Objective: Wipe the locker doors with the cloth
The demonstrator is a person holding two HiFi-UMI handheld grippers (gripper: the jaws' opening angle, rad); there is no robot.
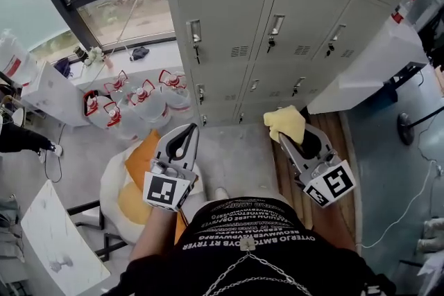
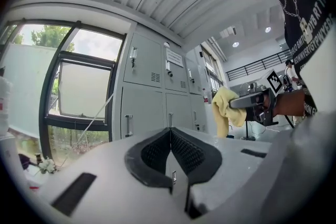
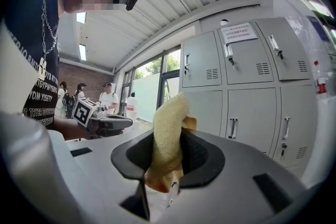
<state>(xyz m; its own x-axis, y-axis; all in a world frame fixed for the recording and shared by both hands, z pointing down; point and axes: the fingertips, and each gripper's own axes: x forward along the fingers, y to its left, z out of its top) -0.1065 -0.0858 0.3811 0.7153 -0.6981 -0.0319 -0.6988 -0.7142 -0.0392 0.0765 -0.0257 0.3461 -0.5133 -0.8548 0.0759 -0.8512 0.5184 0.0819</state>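
The grey locker doors stand ahead of me, each with a handle and a vent. My right gripper is shut on a yellow cloth, held low and short of the lockers. In the right gripper view the cloth sticks up from between the jaws, with the lockers beyond it. My left gripper is shut with nothing in it; its jaws meet at the tips. The left gripper view also catches the cloth off to its right.
Several large water bottles crowd the floor left of the lockers, under a window. An orange and white seat sits below my left gripper. A white table juts out at the right. People stand far off in the right gripper view.
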